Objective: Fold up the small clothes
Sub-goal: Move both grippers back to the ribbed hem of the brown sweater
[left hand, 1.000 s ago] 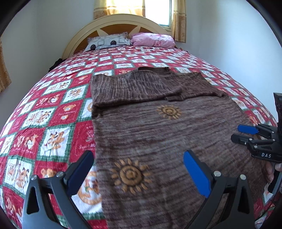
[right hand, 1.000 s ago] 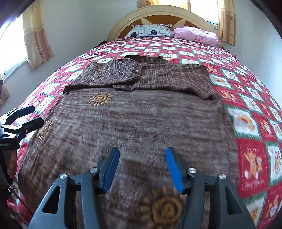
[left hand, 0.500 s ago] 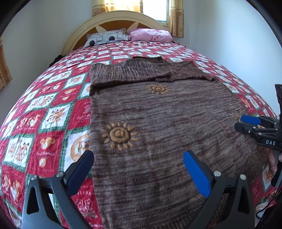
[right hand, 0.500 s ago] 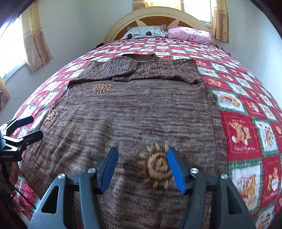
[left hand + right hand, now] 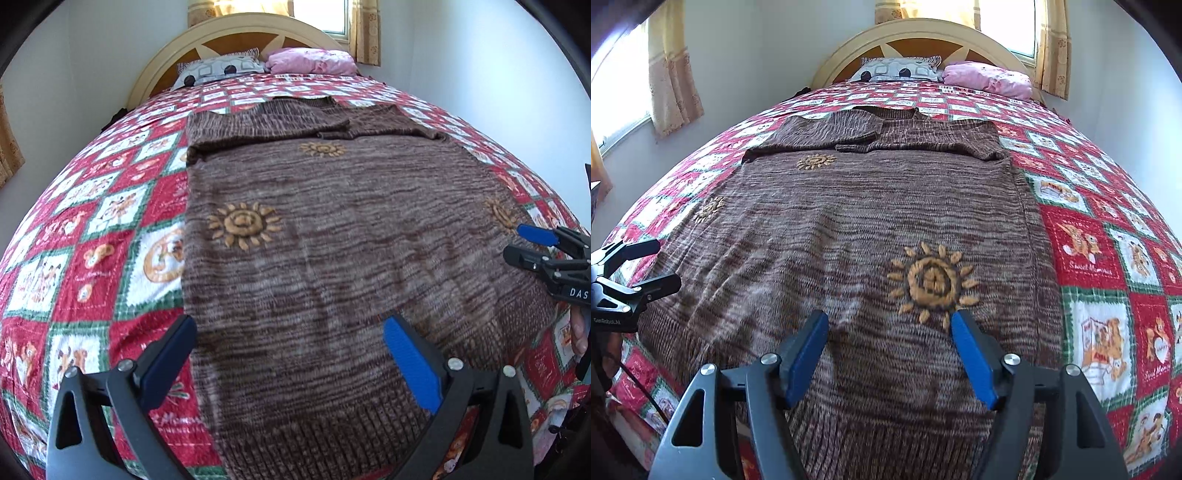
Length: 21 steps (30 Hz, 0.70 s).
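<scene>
- Brown knit sweater (image 5: pixel 332 258) is laid flat on the quilted bedspread (image 5: pixel 92 229), sun motifs up, both sleeves already folded across the chest at the far end, ribbed hem (image 5: pixel 325 435) nearest the cams.
- Step in hand, as judged: sleeves done; grippers are brought low over the hem for the bottom-to-top fold. Hem not yet gripped.
- Left gripper (image 5: pixel 288 363) — jaws spread wide, nothing pinched; it is poised over the sweater's left hem corner, one finger over the quilt, the other over the knit.
- Right gripper (image 5: pixel 888 356) — jaws are opening, nothing between the pads but the knit lying below; it is set over the right half near the hem, just below a sun motif (image 5: pixel 932 280).
- Next move, as judged: each gripper needs to be dropped to its hem corner, one pad slid under the rib, closed on both layers, then both lifted together and carried toward the collar. Thick knit — a shallow bite could slip or take the top layer only.
- Writing: "DAS" is read on the right gripper's body in the left-wrist view; "GenRobot.AI" approx. on the left gripper's body in the right-wrist view, small and blurred. "Sweet Memories" approx. is read on red quilt squares (image 5: pixel 1089 254).
- Pillows (image 5: pixel 901 70) lie at the headboard, well apart from the work.
</scene>
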{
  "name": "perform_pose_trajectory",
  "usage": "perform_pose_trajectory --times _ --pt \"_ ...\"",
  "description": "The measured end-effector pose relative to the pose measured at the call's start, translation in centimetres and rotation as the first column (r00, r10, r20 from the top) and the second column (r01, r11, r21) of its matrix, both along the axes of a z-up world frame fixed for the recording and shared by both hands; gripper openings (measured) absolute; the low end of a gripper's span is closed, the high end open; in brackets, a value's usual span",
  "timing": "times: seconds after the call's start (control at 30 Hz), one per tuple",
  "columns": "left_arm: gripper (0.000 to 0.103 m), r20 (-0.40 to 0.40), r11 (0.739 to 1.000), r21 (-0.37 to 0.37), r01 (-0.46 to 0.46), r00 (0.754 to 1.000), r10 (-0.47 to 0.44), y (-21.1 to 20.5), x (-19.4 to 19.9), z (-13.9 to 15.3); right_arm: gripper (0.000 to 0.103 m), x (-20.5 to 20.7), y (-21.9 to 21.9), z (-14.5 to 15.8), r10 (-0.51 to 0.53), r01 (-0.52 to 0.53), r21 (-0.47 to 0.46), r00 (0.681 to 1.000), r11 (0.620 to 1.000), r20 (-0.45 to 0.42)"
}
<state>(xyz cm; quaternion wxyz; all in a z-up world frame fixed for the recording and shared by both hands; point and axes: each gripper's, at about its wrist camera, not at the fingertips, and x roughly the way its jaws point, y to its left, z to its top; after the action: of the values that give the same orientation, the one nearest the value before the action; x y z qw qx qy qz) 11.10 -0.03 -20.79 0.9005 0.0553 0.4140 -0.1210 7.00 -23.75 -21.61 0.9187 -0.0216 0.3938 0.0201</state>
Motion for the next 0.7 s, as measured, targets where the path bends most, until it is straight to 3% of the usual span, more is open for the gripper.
perform_pose_trajectory --times 0.7 --pt "0.103 0.001 1.000 0.014 -0.022 1.000 0.022 1.7 -2.4 -0.3 0.070 -3.5 -0.7 -0.1 -0.001 0.001 0.025 1.000 1.000 -0.003"
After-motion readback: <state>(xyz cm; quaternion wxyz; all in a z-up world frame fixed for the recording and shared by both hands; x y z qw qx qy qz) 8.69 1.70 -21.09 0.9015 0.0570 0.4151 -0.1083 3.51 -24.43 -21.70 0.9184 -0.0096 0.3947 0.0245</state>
